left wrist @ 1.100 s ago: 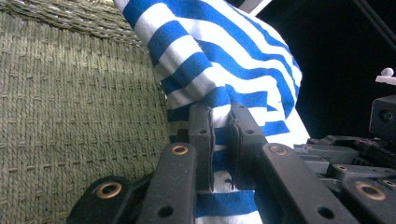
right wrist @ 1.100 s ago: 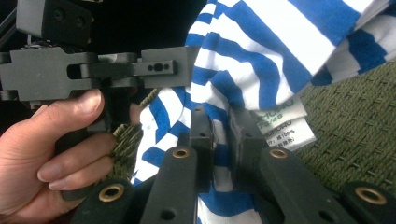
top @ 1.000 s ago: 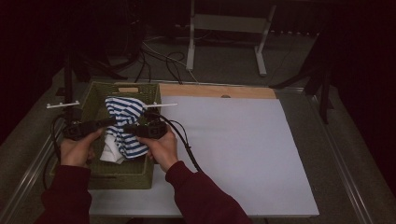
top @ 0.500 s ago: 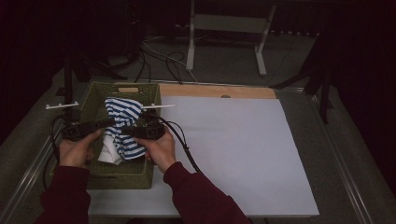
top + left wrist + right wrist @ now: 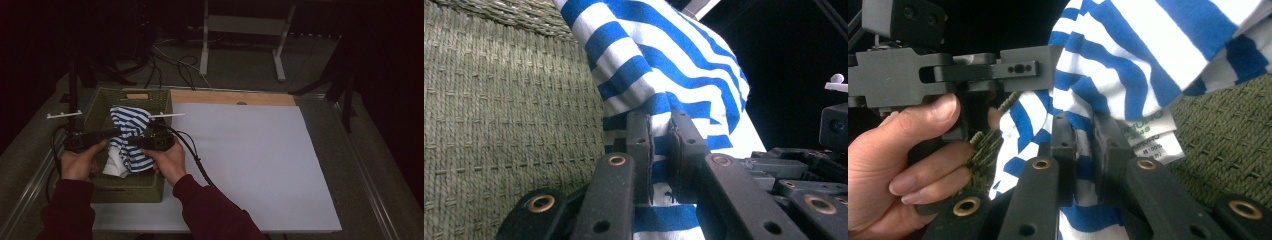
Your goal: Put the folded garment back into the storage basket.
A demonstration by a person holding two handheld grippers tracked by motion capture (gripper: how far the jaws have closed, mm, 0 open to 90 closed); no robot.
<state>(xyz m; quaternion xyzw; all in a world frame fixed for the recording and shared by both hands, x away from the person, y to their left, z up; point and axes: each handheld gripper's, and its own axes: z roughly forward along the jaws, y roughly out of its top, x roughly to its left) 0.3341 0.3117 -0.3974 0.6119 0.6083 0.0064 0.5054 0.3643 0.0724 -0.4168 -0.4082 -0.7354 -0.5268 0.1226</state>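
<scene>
While both tools work over the green woven basket (image 5: 165,107) at the left edge of the table (image 5: 250,165), the left gripper (image 5: 660,132) has its jaws drawn narrow, the pads pinching a fold of the blue-and-white striped garment (image 5: 131,135). Right gripper (image 5: 1083,135): jaws likewise narrow, clamped on another fold of the same striped cloth, just beside the left one. Garment: raised above the basket interior, bunched between the two grips, its lower part hanging down into the basket with a plain white portion (image 5: 116,166) at the bottom. Sewn-in white care labels (image 5: 1150,135): two, stacked, beside the right gripper's jaw; green print on the upper, small dark print on the lower, both too blurred to read. Left hand (image 5: 80,161) and right hand (image 5: 170,159) each grasp a gripper body; dark red sleeves (image 5: 210,210) enter from the near edge.
</scene>
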